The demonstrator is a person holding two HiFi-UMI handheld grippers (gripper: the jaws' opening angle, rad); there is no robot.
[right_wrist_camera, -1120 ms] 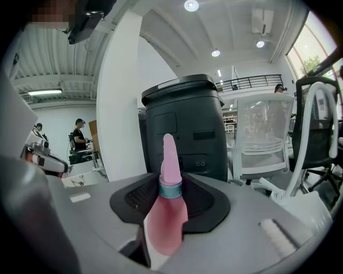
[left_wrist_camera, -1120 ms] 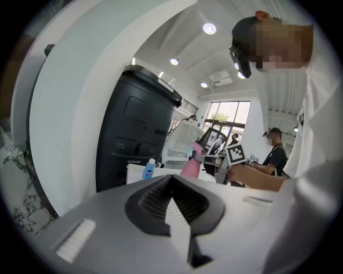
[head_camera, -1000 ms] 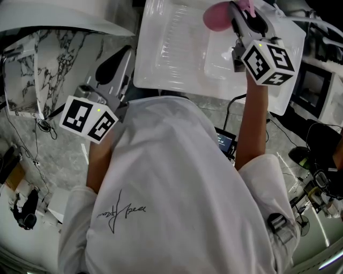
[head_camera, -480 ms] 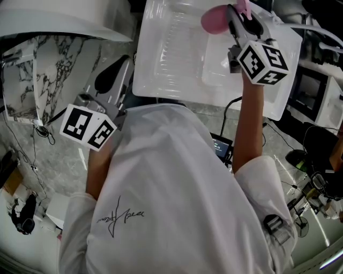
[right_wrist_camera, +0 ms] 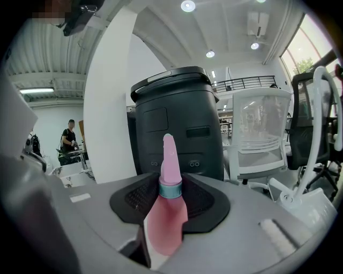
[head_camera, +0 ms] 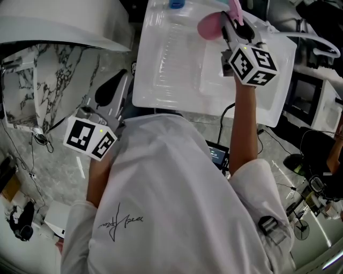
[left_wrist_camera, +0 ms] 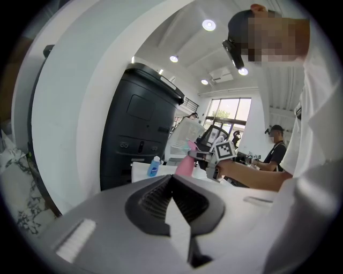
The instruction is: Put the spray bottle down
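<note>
In the head view a pink spray bottle (head_camera: 210,24) hangs over the far part of the white table (head_camera: 166,64), with my right gripper (head_camera: 231,21) shut on it. In the right gripper view the bottle (right_wrist_camera: 165,214) stands upright between the dark pads, its teal collar and pink nozzle above the right gripper (right_wrist_camera: 167,187). My left gripper (head_camera: 119,83) is held low at the left, off the table's near edge. Its jaws meet in the left gripper view (left_wrist_camera: 171,179) with nothing between them. From there the pink bottle (left_wrist_camera: 185,165) shows far off.
A small blue-capped bottle (head_camera: 176,4) stands at the table's far edge. A big black bin (right_wrist_camera: 177,123) and a white mesh chair (right_wrist_camera: 257,139) stand beyond the table. A marble surface (head_camera: 53,75) lies at the left, and cables and devices at the right. People stand in the background.
My right gripper has carried the pink bottle a little leftward and lower over the table. The blue-capped bottle has come into view at the top edge. The left gripper has stayed put.
</note>
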